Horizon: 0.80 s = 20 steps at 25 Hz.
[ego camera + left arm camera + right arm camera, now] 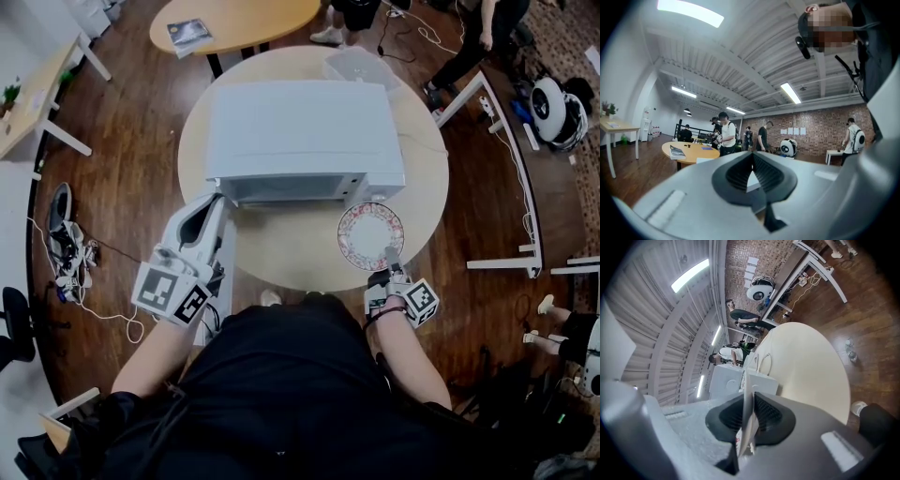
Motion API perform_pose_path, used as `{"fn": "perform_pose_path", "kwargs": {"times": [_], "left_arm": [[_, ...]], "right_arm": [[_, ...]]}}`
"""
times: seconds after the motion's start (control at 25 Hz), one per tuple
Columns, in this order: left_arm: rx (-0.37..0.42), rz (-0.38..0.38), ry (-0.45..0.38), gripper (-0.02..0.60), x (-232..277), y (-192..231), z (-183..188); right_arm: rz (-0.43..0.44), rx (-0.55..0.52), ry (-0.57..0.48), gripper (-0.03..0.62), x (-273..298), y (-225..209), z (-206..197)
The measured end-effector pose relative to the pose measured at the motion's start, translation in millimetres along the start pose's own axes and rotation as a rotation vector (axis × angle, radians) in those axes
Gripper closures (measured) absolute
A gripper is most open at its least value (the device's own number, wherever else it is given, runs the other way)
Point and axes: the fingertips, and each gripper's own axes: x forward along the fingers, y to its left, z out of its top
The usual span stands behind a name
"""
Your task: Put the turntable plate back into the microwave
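The plate (369,234) is not yet in the microwave (300,131). It lies roughly flat over the round table (281,262), just near and right of the oven's front right corner. The right gripper (392,257) is clamped on its near rim, and the right gripper view shows that rim as a thin pale edge pinched between the dark pads. The left gripper (216,204) sits at the oven's front left corner. Its jaws are closed on a thin white edge, which I take to be the top of the open door (223,281), a pale strip running from that corner toward the person. By that reading, opening the oven and picking up the plate are done. What is left is to carry the plate left to the opening, slide it in level, seat it on the floor of the cavity and let go. Much is hard to make out. From above the oven's front is only a dark strip, so the cavity, and any ring or hub inside it, is hidden. Whether the plate touches the table or hangs just above it cannot be told. The left gripper view looks past the oven into the room, so it shows little of what is gripped, and the person's body covers the table's near edge.
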Motion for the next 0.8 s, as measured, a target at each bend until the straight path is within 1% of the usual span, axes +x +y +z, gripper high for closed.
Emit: {"fn": "perform_pose_path", "kwargs": {"times": [0.36, 0.8], "left_arm": [[-0.011, 0.027, 0.009, 0.578, -13, 5, -3], [-0.012, 0.090, 0.011, 0.577, -25, 14, -6]], "right_arm": [[0.014, 0.018, 0.072, 0.563, 12, 12, -30], [0.047, -0.010, 0.182, 0.563, 35, 24, -63]]}}
